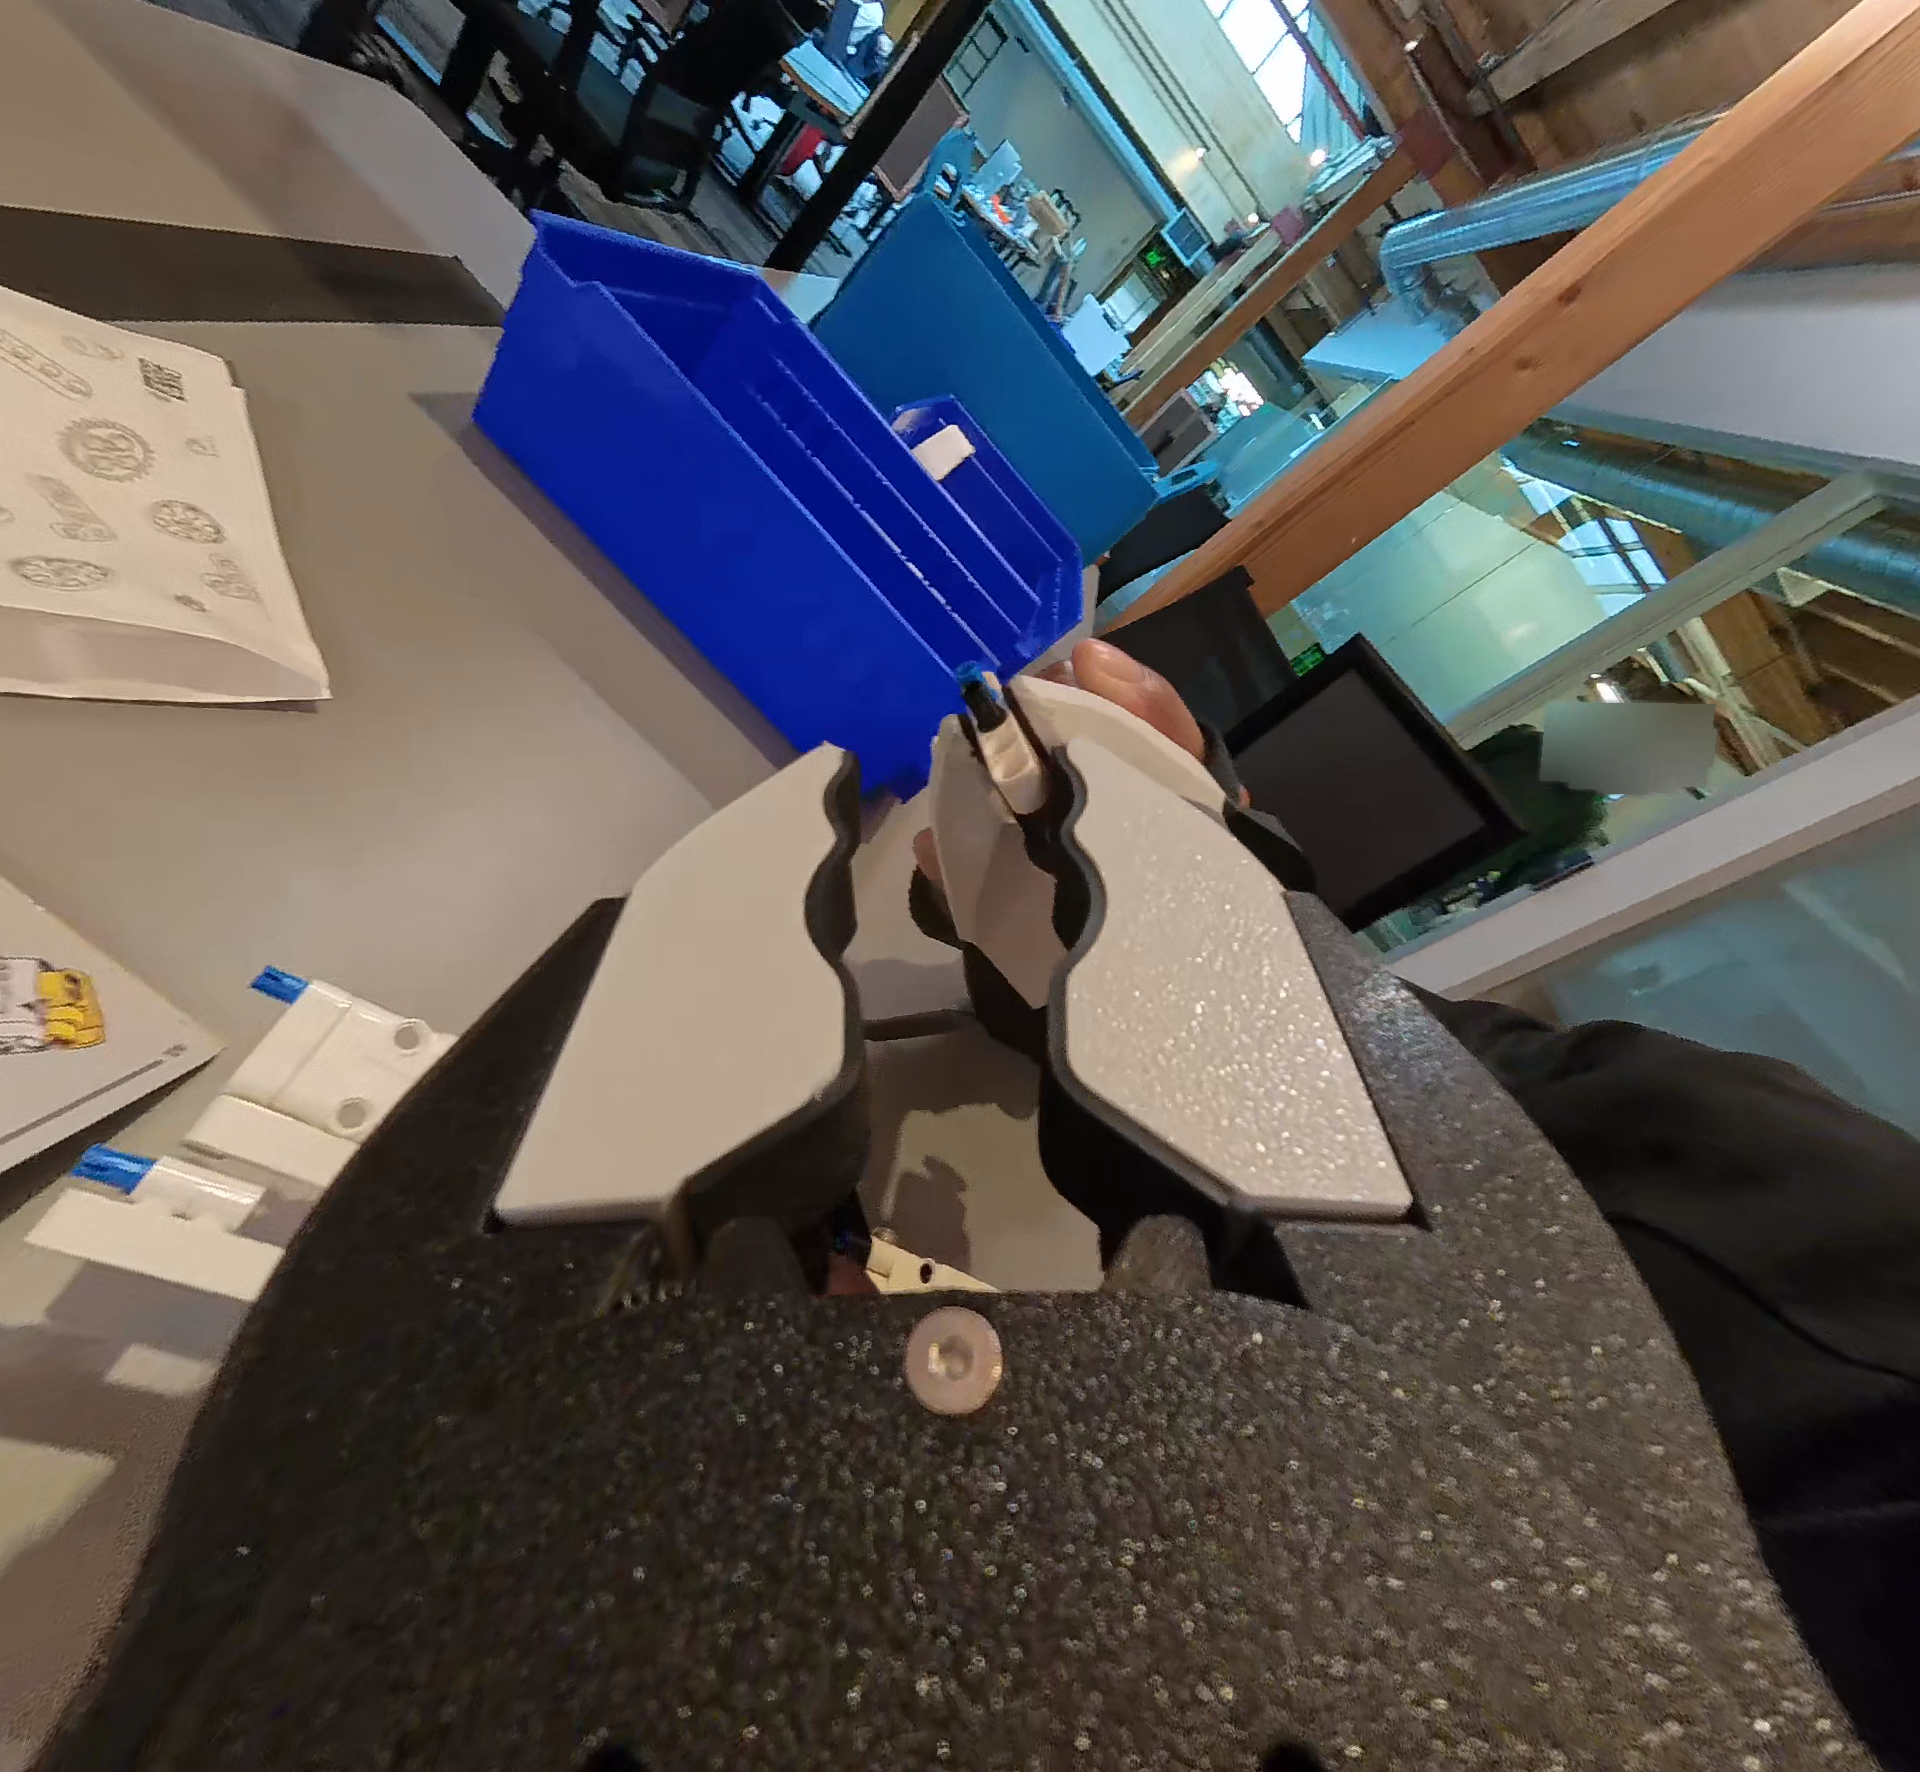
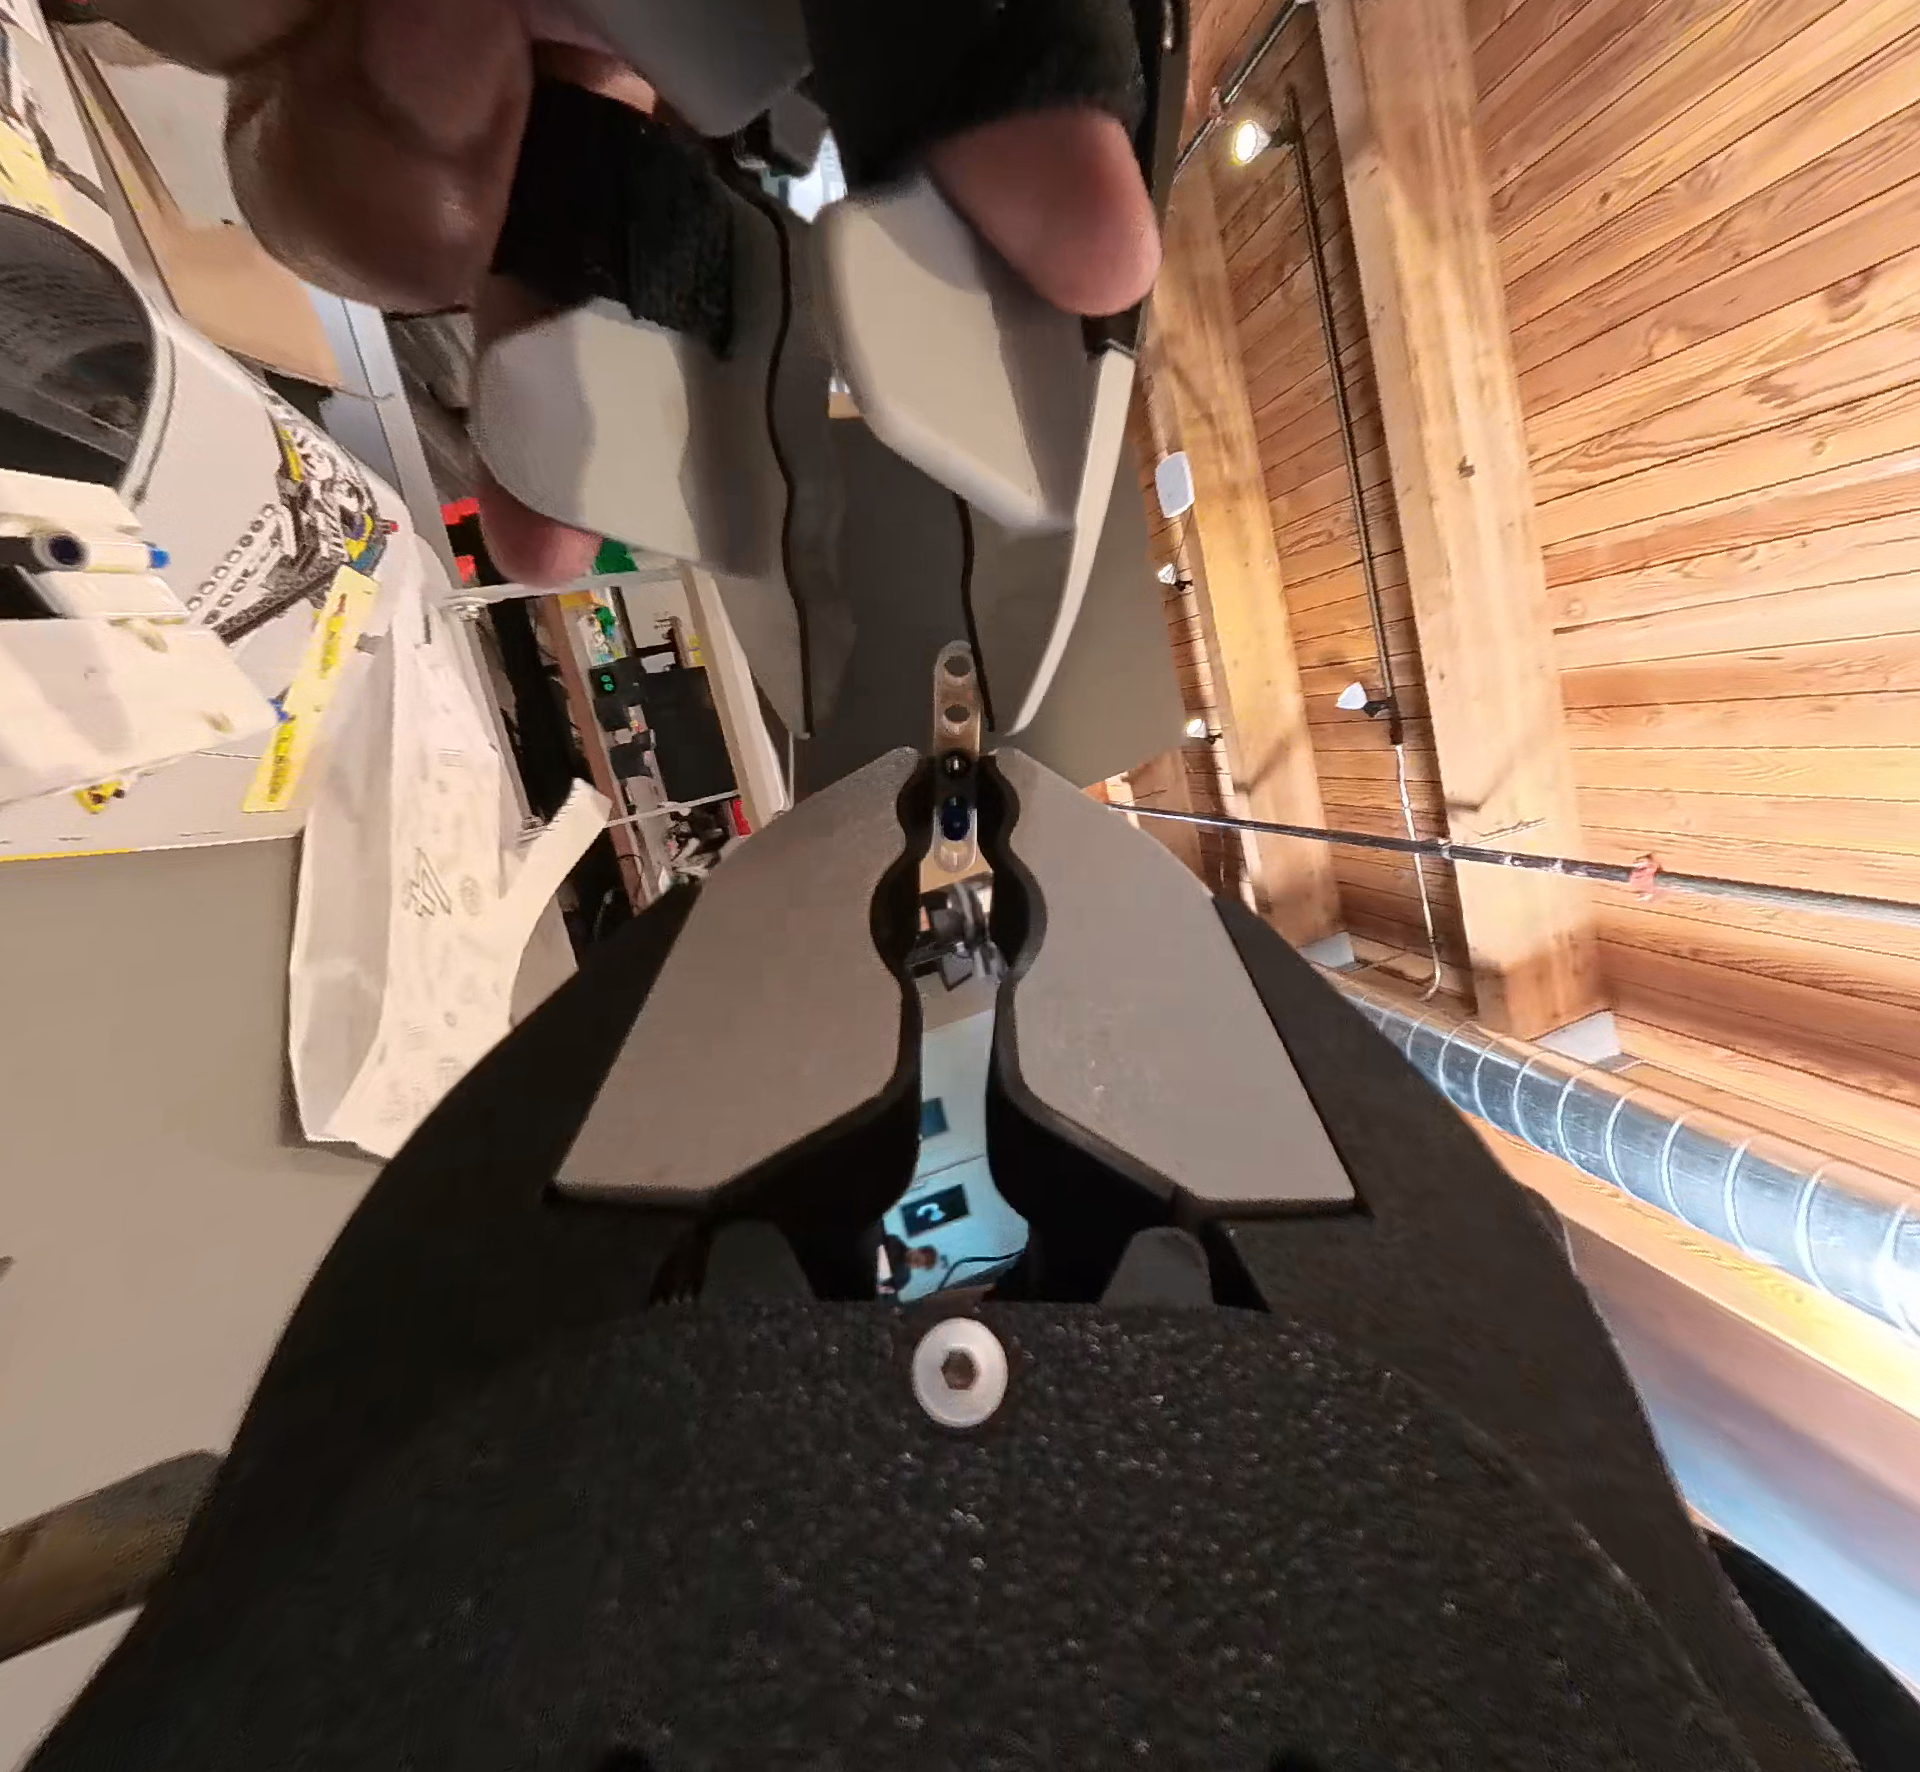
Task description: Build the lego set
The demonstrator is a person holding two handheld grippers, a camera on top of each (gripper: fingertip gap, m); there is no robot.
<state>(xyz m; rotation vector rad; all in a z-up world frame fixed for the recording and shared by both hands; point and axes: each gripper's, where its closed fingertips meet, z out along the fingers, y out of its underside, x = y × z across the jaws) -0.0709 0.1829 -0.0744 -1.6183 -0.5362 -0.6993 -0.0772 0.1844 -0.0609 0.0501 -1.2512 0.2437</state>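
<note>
My right gripper (image 2: 954,766) is shut on a thin light-grey beam with holes (image 2: 954,694), which carries a black pin and a blue pin. The beam's far end sticks out between the fingers of my left gripper (image 2: 894,683), close to one pad (image 2: 1023,673) and well apart from the other. In the left wrist view my left gripper (image 1: 956,777) is open. The right gripper's tips (image 1: 1003,735) and the beam (image 1: 1008,756) sit between its fingers, beside the right-hand finger (image 1: 1101,818). A blue bin (image 1: 727,496) stands just behind them.
A printed sheet (image 1: 125,496) and white block parts with blue pins (image 1: 332,1068) lie on the grey table (image 1: 416,787). A small white piece (image 1: 945,455) sits in the bin. A person's hand (image 1: 1132,694) holds the right gripper. A crumpled printed bag (image 2: 416,891) lies at the left. Both grippers' tips are close together, under 4 cm apart.
</note>
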